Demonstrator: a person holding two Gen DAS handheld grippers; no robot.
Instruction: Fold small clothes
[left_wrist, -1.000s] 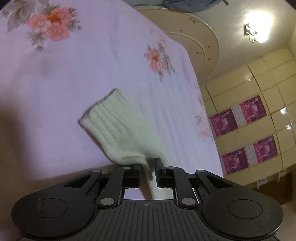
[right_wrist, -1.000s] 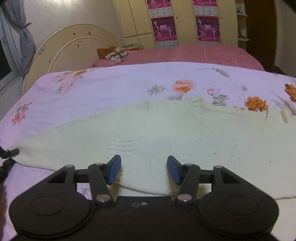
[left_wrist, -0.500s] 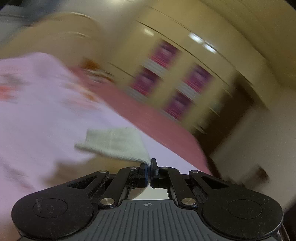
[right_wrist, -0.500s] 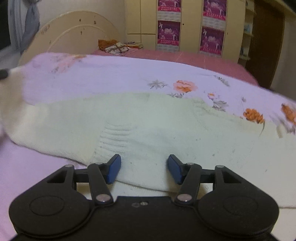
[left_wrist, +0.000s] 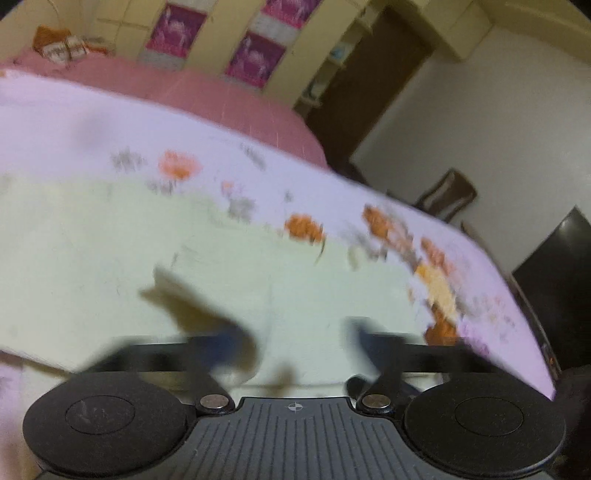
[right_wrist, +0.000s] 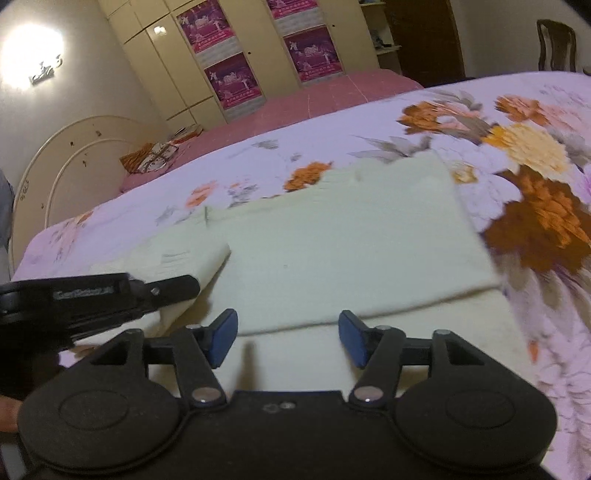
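A pale cream knit sweater (right_wrist: 332, 251) lies flat on the floral bedspread (right_wrist: 535, 177); one sleeve (right_wrist: 177, 258) is folded in over its body. It also shows in the blurred left wrist view (left_wrist: 184, 251). My left gripper (left_wrist: 295, 339) is open and empty, just above the sweater's near edge; from the right wrist view it (right_wrist: 177, 286) comes in from the left beside the folded sleeve. My right gripper (right_wrist: 288, 334) is open and empty over the sweater's near hem.
The bed's edge (left_wrist: 517, 295) falls off to the right. A pink bed (right_wrist: 314, 99) lies behind, with wardrobes (right_wrist: 258, 55) beyond it. A rounded headboard (right_wrist: 74, 155) stands at the far left. A chair (right_wrist: 556, 44) and a dark door (right_wrist: 424, 37) are at the far right.
My left gripper carried the sleeve across onto the sweater's body, let go and opened. My right gripper shifted rightward along the hem and stayed open.
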